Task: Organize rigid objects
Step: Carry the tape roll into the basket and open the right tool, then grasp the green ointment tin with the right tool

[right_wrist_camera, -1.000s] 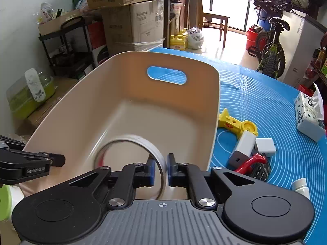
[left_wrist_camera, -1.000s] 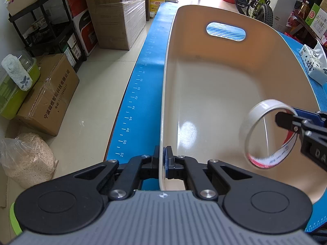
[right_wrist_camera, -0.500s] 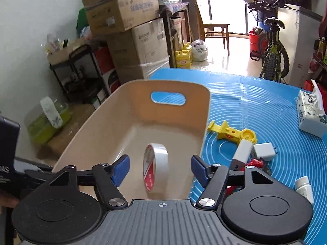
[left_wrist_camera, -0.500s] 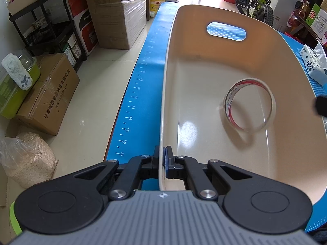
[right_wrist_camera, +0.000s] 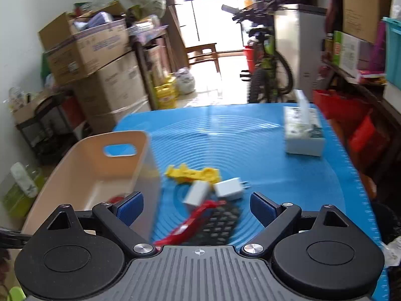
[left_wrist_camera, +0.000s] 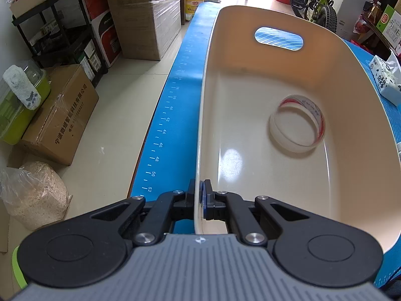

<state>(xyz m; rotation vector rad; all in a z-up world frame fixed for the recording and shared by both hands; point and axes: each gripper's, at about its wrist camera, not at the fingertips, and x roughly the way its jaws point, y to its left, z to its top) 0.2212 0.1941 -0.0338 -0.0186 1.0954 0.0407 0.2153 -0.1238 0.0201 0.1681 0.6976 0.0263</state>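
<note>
Your left gripper (left_wrist_camera: 199,202) is pinched tight on the near-left rim of the cream bin (left_wrist_camera: 356,80), one pad inside the wall and one outside, steadying it at the left edge of the blue mat (right_wrist_camera: 263,138). Keep that clamp as it is; the bin will slide if you let go while loading.

Inside the bin, the roll of tape (left_wrist_camera: 297,124) lies toward the right wall, leaning a little rather than flat on the floor. That item looks done, so by my reading you are between deposits, about to fetch the next piece.

To the right of the bin, on the mat, sits the small pile to be sorted: the yellow plastic piece (right_wrist_camera: 194,174) farthest from you, then the grey-and-white block (right_wrist_camera: 196,193) and the white charger (right_wrist_camera: 229,188) just beside it with its prongs pointing right, and nearest, the red-handled tool (right_wrist_camera: 193,222) lying against the black keypad (right_wrist_camera: 218,224). The right wrist view is blurred, so fine contacts in that pile are hard to judge.

Your right gripper (right_wrist_camera: 196,207) is spread wide and holds nothing, poised above that pile. The next move, I'd say, calls for dropping onto one piece only. The charger stands clearest of its neighbours; the red tool overlaps the keypad and may drag it.

Far right, the tissue box (right_wrist_camera: 303,131) stands well apart.
</note>
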